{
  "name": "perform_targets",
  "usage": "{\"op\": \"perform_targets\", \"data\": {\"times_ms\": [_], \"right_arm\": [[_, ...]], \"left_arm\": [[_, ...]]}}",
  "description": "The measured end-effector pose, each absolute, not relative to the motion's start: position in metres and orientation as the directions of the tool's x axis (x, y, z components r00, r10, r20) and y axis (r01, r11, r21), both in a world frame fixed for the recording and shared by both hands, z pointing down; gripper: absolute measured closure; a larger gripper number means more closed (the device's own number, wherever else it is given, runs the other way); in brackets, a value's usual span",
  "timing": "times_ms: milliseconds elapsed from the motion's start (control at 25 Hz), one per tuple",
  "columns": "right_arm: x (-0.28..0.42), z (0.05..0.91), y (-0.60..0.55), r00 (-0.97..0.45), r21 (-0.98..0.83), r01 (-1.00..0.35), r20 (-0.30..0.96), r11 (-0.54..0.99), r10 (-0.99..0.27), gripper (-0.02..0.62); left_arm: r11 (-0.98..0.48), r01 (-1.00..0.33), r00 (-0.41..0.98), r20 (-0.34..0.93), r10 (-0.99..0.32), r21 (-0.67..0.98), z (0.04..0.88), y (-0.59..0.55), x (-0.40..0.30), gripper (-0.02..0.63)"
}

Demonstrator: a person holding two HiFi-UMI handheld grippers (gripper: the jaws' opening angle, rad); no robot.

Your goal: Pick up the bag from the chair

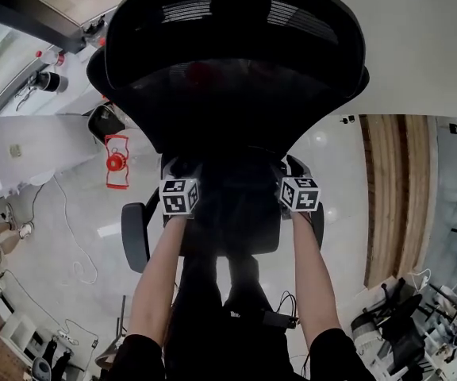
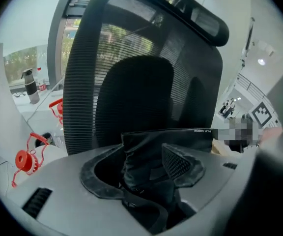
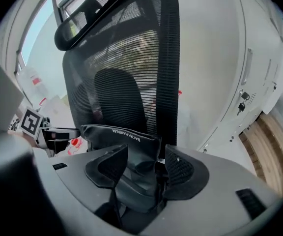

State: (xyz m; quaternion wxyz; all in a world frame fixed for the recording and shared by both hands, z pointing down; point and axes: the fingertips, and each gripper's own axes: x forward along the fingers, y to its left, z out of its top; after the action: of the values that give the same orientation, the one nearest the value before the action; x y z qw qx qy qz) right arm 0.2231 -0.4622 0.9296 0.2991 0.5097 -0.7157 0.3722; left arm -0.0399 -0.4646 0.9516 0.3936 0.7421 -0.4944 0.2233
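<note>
A black mesh office chair (image 1: 236,54) stands in front of me, its tall back filling the left gripper view (image 2: 131,82) and the right gripper view (image 3: 127,73). On its seat is a black bag (image 1: 232,205) with white print along its top edge (image 2: 166,136) (image 3: 117,134). My left gripper (image 1: 182,171) is at the bag's left end and my right gripper (image 1: 296,175) at its right end. The left gripper (image 2: 144,161) is shut on the bag's dark fabric, with a strap hanging below. The right gripper (image 3: 144,163) grips the bag's side between its pads.
The chair's armrest (image 1: 135,236) sticks out at the left. A red object (image 1: 115,162) lies on the pale floor beside a white cabinet (image 1: 14,153), with cables trailing nearby. A wooden strip (image 1: 395,197) runs along the right. White cupboard doors (image 3: 249,73) stand behind the chair.
</note>
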Motion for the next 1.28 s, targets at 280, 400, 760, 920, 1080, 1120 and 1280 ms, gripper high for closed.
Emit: {"op": "perform_targets", "data": {"times_ms": [280,400,760,920,1080,1120,1280], "right_arm": [[0.226,0.952,-0.472,-0.299,-0.218,-0.952,0.818,0.216,-0.491,0.377],[0.226,0.957,-0.474,-0.296,-0.212,-0.952,0.818,0.22,-0.493,0.377],[0.224,0.959,-0.476,-0.29,-0.219,-0.956,0.811,0.197,-0.508,0.454],[0.226,0.955,-0.473,-0.283,-0.208,-0.957,0.811,0.2,-0.511,0.481],[0.224,0.949,-0.468,-0.283,-0.2,-0.957,0.809,0.212,-0.515,0.516],[0.223,0.947,-0.467,-0.282,-0.195,-0.956,0.808,0.217,-0.518,0.523],[0.219,0.938,-0.462,-0.291,-0.183,-0.951,0.801,0.249,-0.523,0.547]], "left_arm": [[-0.164,-0.917,0.394,0.756,-0.522,0.365,0.982,-0.469,-0.042,0.38],[-0.15,-0.914,0.397,0.752,-0.526,0.378,0.988,-0.472,-0.045,0.38],[-0.144,-0.921,0.379,0.745,-0.549,0.363,0.984,-0.481,-0.044,0.462],[-0.179,-0.924,0.379,0.742,-0.553,0.339,0.979,-0.472,-0.044,0.508],[-0.213,-0.918,0.396,0.724,-0.565,0.336,0.972,-0.463,-0.045,0.532],[-0.226,-0.915,0.402,0.717,-0.569,0.334,0.969,-0.46,-0.044,0.537],[-0.262,-0.906,0.424,0.694,-0.582,0.333,0.957,-0.445,-0.042,0.552]]}}
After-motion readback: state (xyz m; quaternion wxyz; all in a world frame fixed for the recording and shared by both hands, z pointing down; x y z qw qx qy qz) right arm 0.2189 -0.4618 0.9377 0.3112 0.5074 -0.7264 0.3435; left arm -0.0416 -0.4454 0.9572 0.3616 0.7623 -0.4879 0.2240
